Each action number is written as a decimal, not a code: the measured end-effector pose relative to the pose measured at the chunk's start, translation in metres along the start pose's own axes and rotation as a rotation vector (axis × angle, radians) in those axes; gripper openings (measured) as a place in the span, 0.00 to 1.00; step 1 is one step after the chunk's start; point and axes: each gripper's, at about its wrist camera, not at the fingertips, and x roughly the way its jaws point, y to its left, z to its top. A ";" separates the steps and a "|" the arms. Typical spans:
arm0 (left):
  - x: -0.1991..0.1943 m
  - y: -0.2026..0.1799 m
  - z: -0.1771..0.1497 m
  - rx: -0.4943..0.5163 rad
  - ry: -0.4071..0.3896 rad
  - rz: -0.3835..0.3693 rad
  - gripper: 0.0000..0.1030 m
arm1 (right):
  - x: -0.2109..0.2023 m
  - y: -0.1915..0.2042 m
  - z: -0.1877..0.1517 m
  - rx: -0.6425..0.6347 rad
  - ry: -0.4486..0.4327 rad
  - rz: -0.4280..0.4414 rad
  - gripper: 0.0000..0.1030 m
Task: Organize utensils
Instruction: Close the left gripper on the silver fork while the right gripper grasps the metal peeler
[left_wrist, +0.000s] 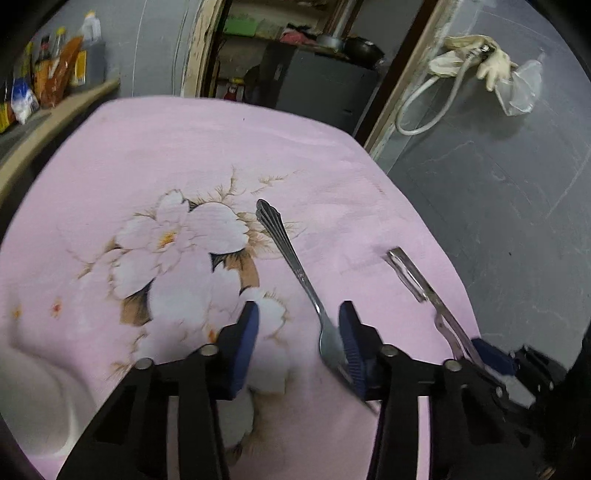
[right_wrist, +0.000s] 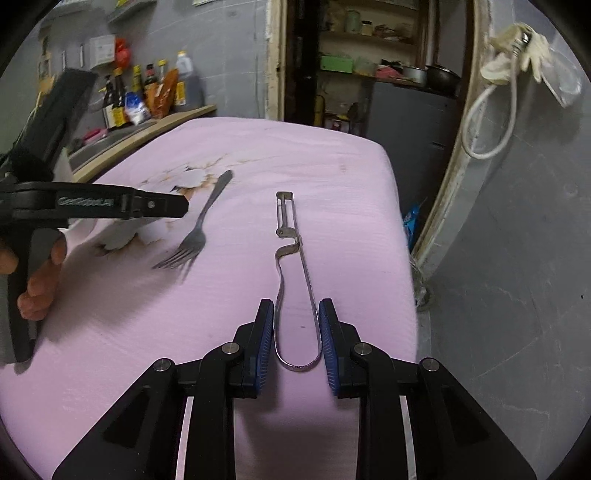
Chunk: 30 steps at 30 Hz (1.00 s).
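Pink cloth (right_wrist: 332, 155) | right claw (right_wrist: 296, 332) tilted down, clamping peeler (right_wrist: 295, 258)

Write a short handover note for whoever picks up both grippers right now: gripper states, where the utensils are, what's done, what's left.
Right gripper: pads pressing both sides of the peeler's looped handle, peeler still flat on the pink cloth.
Left gripper: jaws apart, nothing gripped; the fork's tine end lies against the right-hand pad, handle pointing away.
Placement: fork left of the peeler, both lying lengthwise, apart from each other.
Done: only the grip on the peeler.
Left: close on the fork, then arrange both; no holder or tray shows in either view.
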 end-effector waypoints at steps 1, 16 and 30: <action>0.004 0.001 0.003 -0.011 0.008 0.000 0.30 | 0.000 -0.001 0.001 0.002 0.001 0.003 0.22; 0.020 0.018 0.024 -0.030 0.027 -0.010 0.15 | 0.041 -0.013 0.049 -0.053 0.088 0.087 0.27; 0.022 0.025 0.031 -0.037 0.039 -0.069 0.14 | 0.097 -0.016 0.101 -0.105 0.233 0.204 0.27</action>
